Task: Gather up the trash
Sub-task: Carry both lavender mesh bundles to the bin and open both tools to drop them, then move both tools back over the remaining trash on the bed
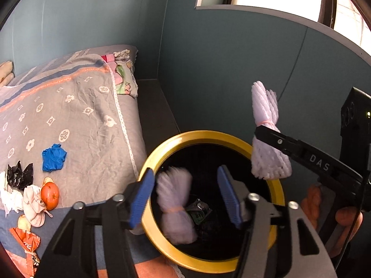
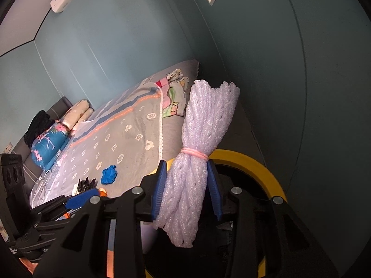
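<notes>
A black bin with a yellow rim (image 1: pixel 208 136) stands beside the bed. My left gripper (image 1: pixel 185 173) hangs open over its mouth. A blurred pale purple foam bundle (image 1: pixel 176 206) sits loose between the blue pads, touching neither, above the dark inside of the bin. In the right wrist view my right gripper (image 2: pixel 186 164) is shut on a second foam bundle (image 2: pixel 197 185), tied with a pink band, upright over the bin rim (image 2: pixel 255 162). The left wrist view shows that bundle (image 1: pixel 266 106) too, clamped by a black finger (image 1: pixel 301 148).
On the grey flowered bedspread (image 1: pixel 76 120) lie a blue crumpled scrap (image 1: pixel 53 157), black plastic (image 1: pixel 19 176), an orange (image 1: pixel 49 195), white wads (image 1: pixel 34 206) and an orange wrapper (image 1: pixel 25 241). A teal wall (image 1: pixel 231 69) stands close behind the bin. A dark wrapper (image 1: pixel 198 210) lies inside it.
</notes>
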